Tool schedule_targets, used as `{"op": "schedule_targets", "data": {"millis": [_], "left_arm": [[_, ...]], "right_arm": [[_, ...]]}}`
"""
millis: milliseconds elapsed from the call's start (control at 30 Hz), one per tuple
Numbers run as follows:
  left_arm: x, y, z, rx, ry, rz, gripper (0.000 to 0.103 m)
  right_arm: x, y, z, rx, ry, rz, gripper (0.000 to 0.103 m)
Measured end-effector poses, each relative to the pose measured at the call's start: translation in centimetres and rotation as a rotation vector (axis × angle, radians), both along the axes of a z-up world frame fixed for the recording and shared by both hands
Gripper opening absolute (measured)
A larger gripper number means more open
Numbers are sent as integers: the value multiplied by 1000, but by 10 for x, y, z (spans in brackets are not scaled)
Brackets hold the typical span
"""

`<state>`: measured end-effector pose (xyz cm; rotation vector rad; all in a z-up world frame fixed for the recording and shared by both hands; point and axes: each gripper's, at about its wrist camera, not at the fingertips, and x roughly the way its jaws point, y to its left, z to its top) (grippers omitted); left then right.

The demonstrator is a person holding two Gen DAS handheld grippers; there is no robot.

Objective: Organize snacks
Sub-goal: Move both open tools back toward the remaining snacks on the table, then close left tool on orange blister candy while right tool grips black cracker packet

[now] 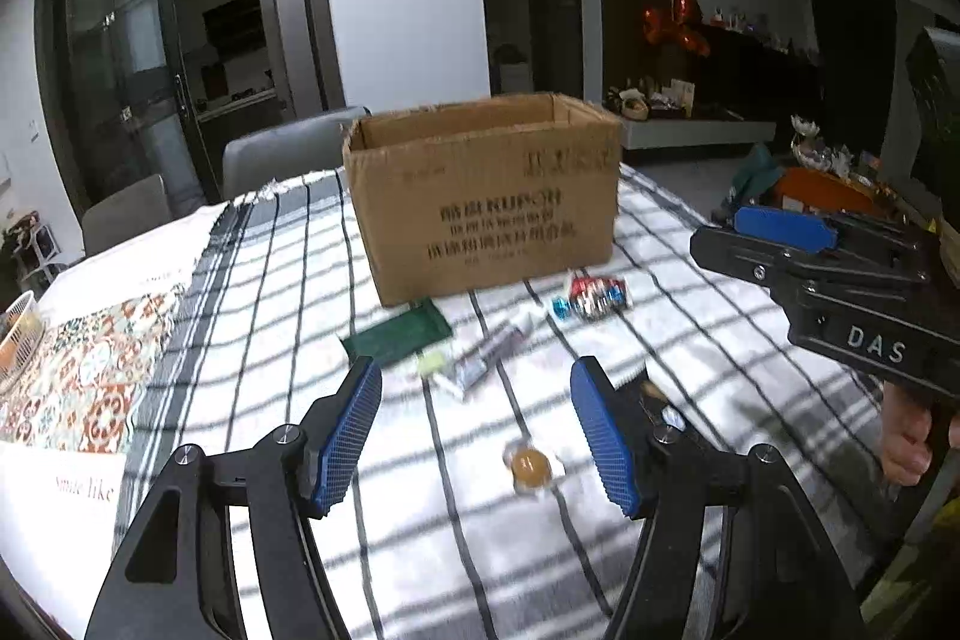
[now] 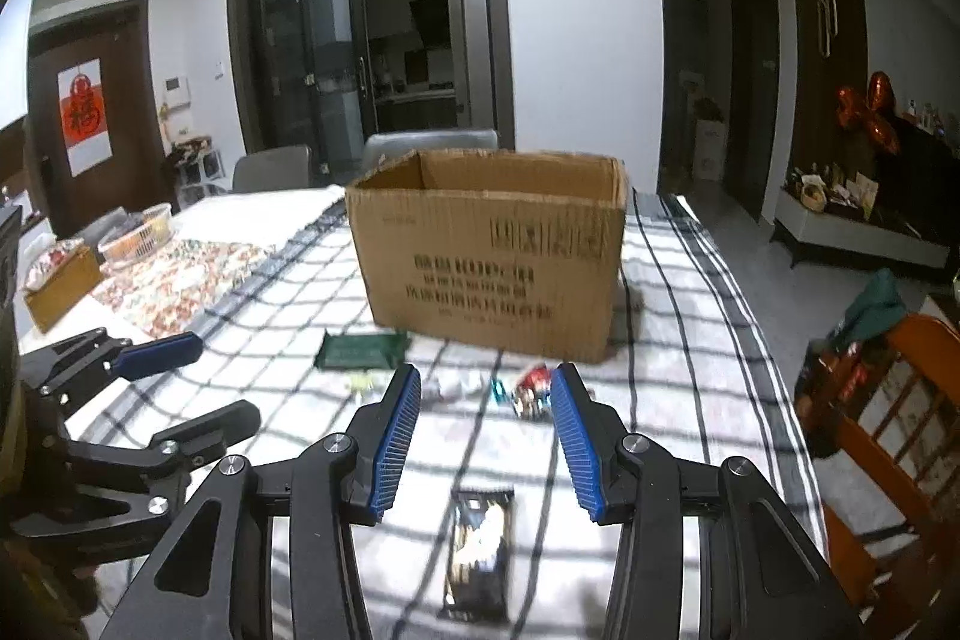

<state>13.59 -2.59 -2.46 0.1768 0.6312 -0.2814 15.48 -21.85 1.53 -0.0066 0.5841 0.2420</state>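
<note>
An open cardboard box (image 1: pixel 486 196) stands on the striped tablecloth (image 1: pixel 690 316); it also shows in the right wrist view (image 2: pixel 492 256). Before it lie a green packet (image 1: pixel 399 334), a silver tube wrapper (image 1: pixel 489 355), a pale green candy (image 1: pixel 433 363), red-and-blue wrapped candies (image 1: pixel 591 295) and a round amber jelly (image 1: pixel 529 465). My left gripper (image 1: pixel 477 397) is open and empty above the cloth, the jelly just right of centre below it. My right gripper (image 2: pixel 486 403) is open and empty over a dark snack bar (image 2: pixel 480 550). The right gripper also shows in the left wrist view (image 1: pixel 780 226).
A patterned cloth (image 1: pixel 84 370) and a white basket (image 1: pixel 15 334) lie at the left. Grey chairs (image 1: pixel 282 154) stand behind the table. An orange wooden chair (image 2: pixel 900 400) with clutter stands at the right. A wooden box (image 2: pixel 60 286) sits far left.
</note>
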Motion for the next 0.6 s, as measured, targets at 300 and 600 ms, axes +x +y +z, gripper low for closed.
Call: {"op": "schedule_targets", "data": {"millis": [300,600], "left_arm": [[-9,-8,-34,26,60,-14,64],[1,-15,-52,46,86,-34,50]], "right_arm": [[-16,-6,-38,32,112,-6,46],[-11,-1,-68,42,194,14,46]]}}
